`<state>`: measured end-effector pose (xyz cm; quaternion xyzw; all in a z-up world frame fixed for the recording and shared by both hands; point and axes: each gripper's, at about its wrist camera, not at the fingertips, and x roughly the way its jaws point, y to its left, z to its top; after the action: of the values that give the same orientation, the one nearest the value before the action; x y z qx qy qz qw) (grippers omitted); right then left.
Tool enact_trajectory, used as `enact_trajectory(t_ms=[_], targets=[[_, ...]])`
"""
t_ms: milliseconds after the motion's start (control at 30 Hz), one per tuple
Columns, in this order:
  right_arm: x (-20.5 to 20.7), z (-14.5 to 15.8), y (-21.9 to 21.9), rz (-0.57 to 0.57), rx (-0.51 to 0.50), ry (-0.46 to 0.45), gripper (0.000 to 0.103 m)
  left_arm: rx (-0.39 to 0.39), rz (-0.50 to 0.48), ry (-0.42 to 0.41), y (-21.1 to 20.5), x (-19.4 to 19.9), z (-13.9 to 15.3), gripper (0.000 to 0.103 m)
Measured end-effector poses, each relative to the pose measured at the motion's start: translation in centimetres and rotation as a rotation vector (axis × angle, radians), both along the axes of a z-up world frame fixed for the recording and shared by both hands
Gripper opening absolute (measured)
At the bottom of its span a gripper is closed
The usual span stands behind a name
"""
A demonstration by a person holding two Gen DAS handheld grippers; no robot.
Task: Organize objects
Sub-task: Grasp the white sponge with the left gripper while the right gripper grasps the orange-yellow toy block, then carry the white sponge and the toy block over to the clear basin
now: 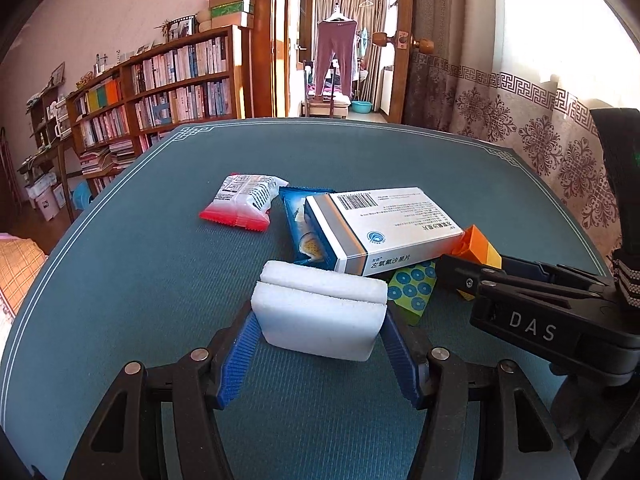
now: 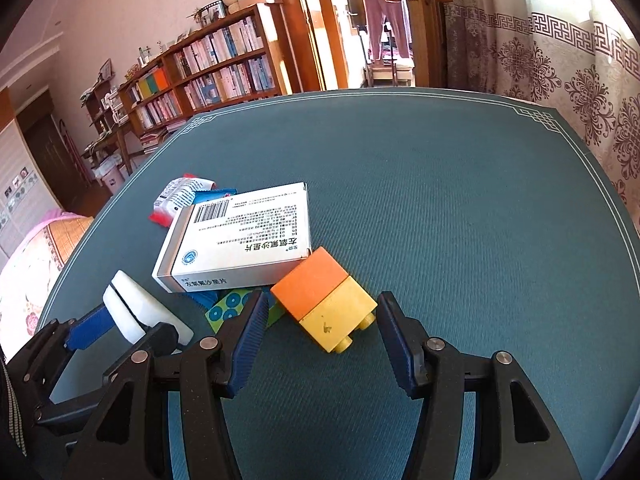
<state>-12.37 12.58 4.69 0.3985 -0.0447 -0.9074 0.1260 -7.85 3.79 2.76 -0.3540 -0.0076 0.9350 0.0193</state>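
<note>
While left jaws grasp a white sponge [image 1: 320, 316], right jaws gape over the teal table [image 2: 460, 200].

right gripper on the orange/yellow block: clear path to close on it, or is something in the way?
Probably yes. The right gripper already straddles the orange and yellow block, with bare table to the right of the block. The medicine box only touches the block's far orange corner. The green dotted card lies beside the left pad.

A lived-in home. Wooden bookshelves [image 1: 168, 84] packed with books line the wall beside patterned curtains [image 2: 560, 72]. Trousers [image 1: 334, 54] hang drying in the hallway beyond an open door.
</note>
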Motion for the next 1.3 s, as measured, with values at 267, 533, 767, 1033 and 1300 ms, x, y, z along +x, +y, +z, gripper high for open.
enact_trajectory(t_ms=[267, 533, 767, 1033, 1300], targets=[[-0.1, -0.3, -0.1, -0.005, -0.009, -0.003, 0.052, -0.002, -0.006, -0.002, 0.2, 0.0, 0.0, 0.064], [1.2, -0.3, 0.6, -0.024, -0.026, -0.004, 0.051, -0.002, -0.011, 0.0, 0.4, -0.1, 0.0, 0.064], [3.5, -0.4, 2.0, -0.039, -0.038, -0.02, 0.051, -0.001, -0.012, 0.002, 0.4, -0.1, 0.0, 0.064], [7.0, -0.3, 3.9, -0.065, -0.047, -0.036, 0.051, -0.005, -0.014, 0.005, 0.5, 0.1, 0.1, 0.064], [9.8, 0.5, 5.3, -0.092, -0.062, -0.016, 0.051, -0.013, -0.023, 0.016, 0.8, 0.3, 0.2, 0.064]])
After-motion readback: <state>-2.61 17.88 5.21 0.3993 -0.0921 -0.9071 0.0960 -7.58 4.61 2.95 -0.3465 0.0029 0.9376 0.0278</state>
